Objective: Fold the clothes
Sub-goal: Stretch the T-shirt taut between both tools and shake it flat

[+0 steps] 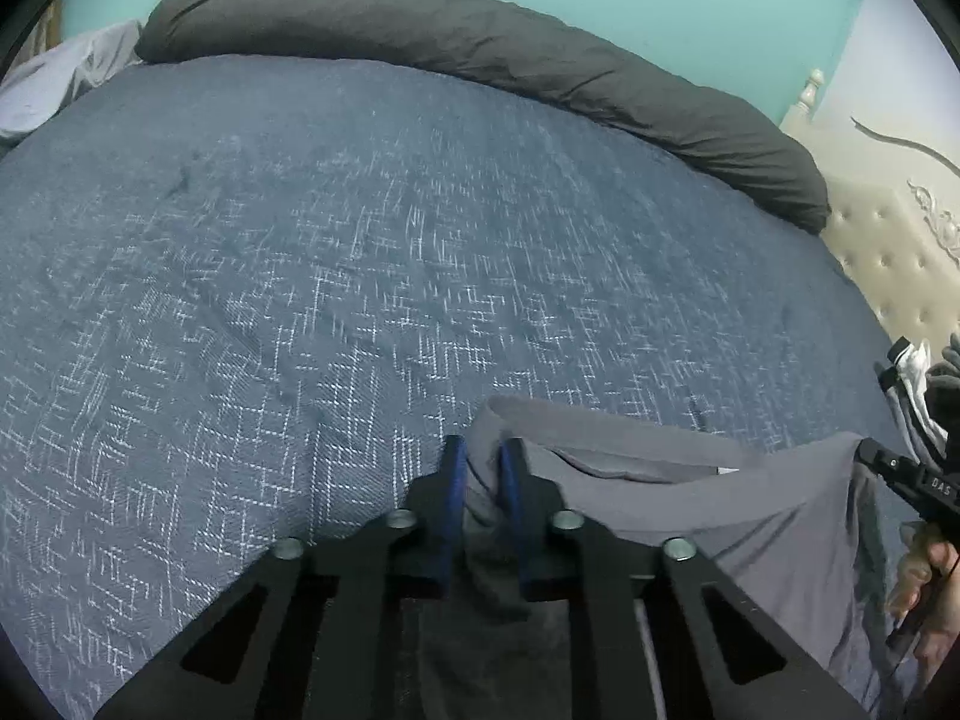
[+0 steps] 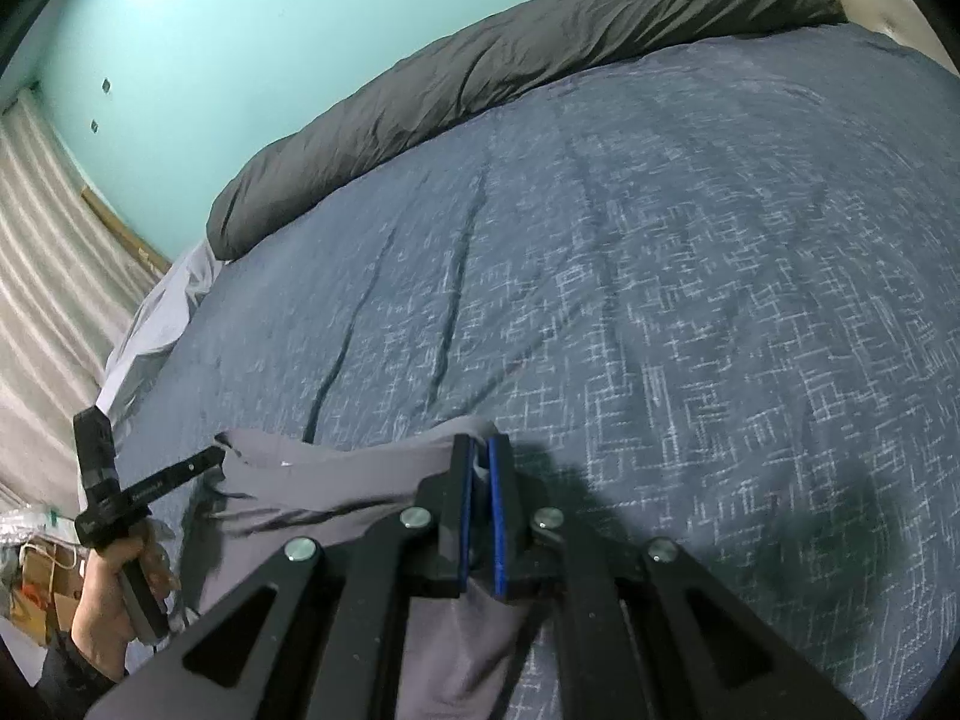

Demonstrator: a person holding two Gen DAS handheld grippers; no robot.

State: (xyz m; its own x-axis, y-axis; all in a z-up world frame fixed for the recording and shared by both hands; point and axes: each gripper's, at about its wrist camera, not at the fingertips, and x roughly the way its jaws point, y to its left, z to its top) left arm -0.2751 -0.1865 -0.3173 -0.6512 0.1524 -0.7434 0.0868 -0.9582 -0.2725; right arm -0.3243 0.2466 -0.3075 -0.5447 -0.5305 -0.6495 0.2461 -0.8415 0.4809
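Left wrist view: left tool [image 1: 483, 468] pinches one corner of the grey garment [image 1: 690, 498], cloth visible between the blue pads, jaws nearly together. The garment hangs stretched across to the right tool [image 1: 864, 450] at the frame's right edge, which grips the opposite corner; both corners sit low over the near edge of the blue patterned bedspread [image 1: 360, 270]. Risk, as a judgement: the bite on this corner looks shallow, so a tug from the other side could pull the cloth free and drop the edge unevenly. Count here: one grey garment, one dark rolled duvet [image 1: 480, 54] along the far side, one small heap of striped clothing [image 1: 912, 384] at right, one tufted headboard [image 1: 888, 252]. Right wrist view: the right tool [image 2: 480, 468] is pressed shut on the garment's [image 2: 336, 480] other corner, cloth bunched between the pads and trailing below. The left tool [image 2: 210, 456], held by a hand [image 2: 114, 594], keeps the far corner taut. Risk: if the two corners come down at different levels, the layer may wrinkle or land skewed on the bed [image 2: 660, 300], spoiling the fold line. Count: two tools, one garment, one duvet [image 2: 480, 72], one hand seen.
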